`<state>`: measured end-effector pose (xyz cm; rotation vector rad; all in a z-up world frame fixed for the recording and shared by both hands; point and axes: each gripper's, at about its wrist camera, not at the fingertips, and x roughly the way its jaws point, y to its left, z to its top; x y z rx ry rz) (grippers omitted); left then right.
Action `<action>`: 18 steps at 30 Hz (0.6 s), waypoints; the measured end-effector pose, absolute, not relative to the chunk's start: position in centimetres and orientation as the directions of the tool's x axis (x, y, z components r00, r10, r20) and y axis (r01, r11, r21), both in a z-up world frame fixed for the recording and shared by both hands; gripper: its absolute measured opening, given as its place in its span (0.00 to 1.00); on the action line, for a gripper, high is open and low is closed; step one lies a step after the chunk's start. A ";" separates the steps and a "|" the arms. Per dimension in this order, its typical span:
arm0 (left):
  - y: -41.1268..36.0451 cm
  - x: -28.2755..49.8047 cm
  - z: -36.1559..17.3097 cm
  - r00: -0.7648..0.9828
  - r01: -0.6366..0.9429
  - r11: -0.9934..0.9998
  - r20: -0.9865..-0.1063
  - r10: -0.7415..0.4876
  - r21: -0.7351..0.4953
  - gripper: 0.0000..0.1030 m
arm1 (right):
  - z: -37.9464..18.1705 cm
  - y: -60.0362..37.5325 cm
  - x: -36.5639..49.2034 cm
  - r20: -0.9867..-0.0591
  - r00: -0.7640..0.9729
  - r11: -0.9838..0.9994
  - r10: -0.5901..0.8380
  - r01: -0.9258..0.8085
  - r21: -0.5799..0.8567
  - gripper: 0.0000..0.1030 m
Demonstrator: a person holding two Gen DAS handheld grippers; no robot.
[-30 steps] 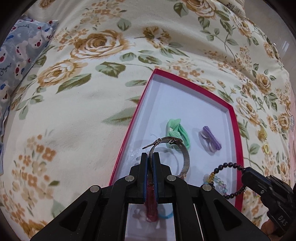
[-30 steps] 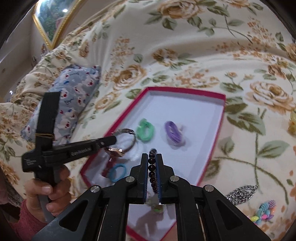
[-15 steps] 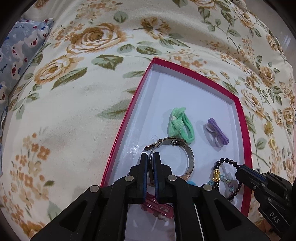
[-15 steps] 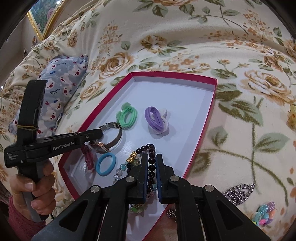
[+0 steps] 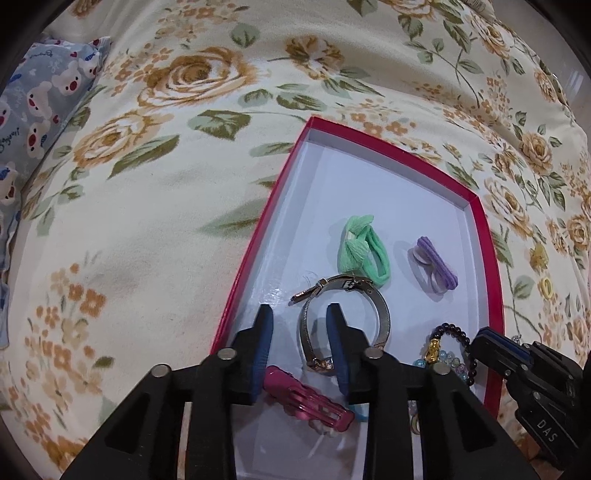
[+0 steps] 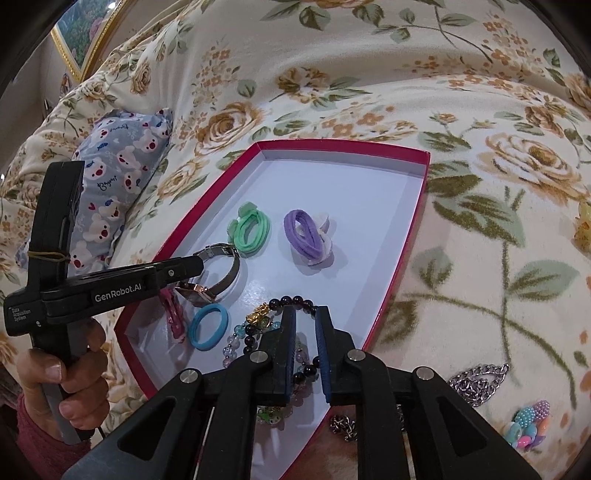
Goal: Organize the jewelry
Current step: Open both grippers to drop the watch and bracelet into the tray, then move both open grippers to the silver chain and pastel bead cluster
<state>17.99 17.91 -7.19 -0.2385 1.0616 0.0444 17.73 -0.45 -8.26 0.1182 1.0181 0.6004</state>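
Note:
A red-rimmed box (image 5: 491, 258) with a white floor lies on a floral blanket; it also shows in the right wrist view (image 6: 413, 236). In it lie a silver watch (image 5: 369, 302), a green hair tie (image 5: 364, 245), a purple hair tie (image 5: 436, 264), a pink clip (image 5: 306, 398), a blue ring (image 6: 207, 326) and a dark bead bracelet (image 6: 295, 301). My left gripper (image 5: 300, 314) is open, its fingers astride the watch band (image 6: 225, 273). My right gripper (image 6: 303, 314) is open, its fingers astride the bracelet.
A silver chain (image 6: 476, 378) and a cluster of pastel beads (image 6: 528, 426) lie on the blanket right of the box. A blue bear-print pillow (image 6: 118, 177) sits left of it. A gold-framed picture (image 6: 81, 33) hangs at the far left.
Both grippers have opened. The watch and the bead bracelet now rest on the box floor, let go.

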 end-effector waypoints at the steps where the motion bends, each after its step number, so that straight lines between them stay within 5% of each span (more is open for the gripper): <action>1: 17.9 17.9 -7.1 0.489 -0.151 0.973 -0.869 -0.079 -0.173 0.29 | -8.1 -0.5 17.6 -0.761 0.383 0.833 0.524 -0.416 0.365 0.15; 7: 17.8 16.8 -6.3 0.503 -0.153 0.969 -0.859 -0.093 -0.195 0.36 | -6.0 -2.2 16.6 -0.724 0.428 0.830 0.541 -0.409 0.378 0.33; 18: 16.9 12.6 -4.4 0.541 -0.144 0.954 -0.828 -0.146 -0.262 0.47 | -4.7 -9.9 14.4 -0.720 0.511 0.883 0.469 -0.285 0.373 0.37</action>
